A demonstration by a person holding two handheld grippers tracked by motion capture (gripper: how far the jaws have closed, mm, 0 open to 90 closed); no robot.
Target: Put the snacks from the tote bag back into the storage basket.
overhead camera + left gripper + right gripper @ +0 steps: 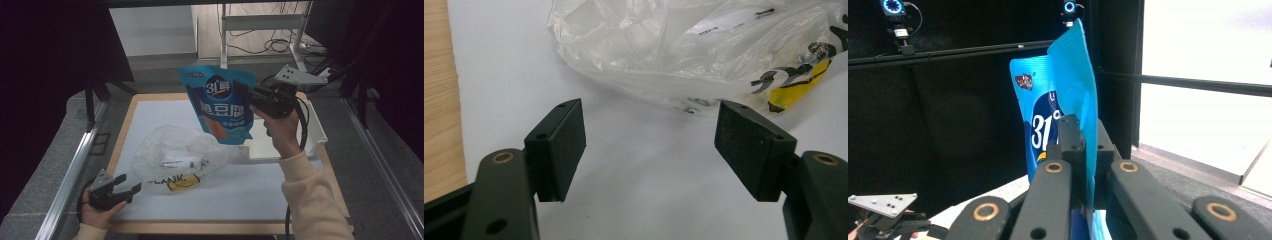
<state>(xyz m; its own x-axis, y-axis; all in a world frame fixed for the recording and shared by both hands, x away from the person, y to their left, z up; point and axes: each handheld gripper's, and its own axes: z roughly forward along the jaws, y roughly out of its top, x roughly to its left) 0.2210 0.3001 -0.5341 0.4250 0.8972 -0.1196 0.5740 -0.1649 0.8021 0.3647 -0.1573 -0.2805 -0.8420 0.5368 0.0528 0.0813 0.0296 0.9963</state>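
While the right gripper (248, 94) pinches the blue pouch (220, 104) by its edge, lifted above the crumpled clear plastic bag (177, 155), whose contents cannot be told, the left gripper (129, 187) rests spread and empty just beside that bag.

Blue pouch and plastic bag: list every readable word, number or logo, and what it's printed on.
"31" with a smaller character beside it: white on a dark round badge, on the blue pouch.
Three large white Chinese characters under that badge on the pouch: the middle reads "豆", the others are too blurred.
Small logo at the pouch's top corner: too small to read.
"...ANK" in black letters above a yellow mark: on the clear plastic bag, start hidden.
White label inside the bag: print too small.
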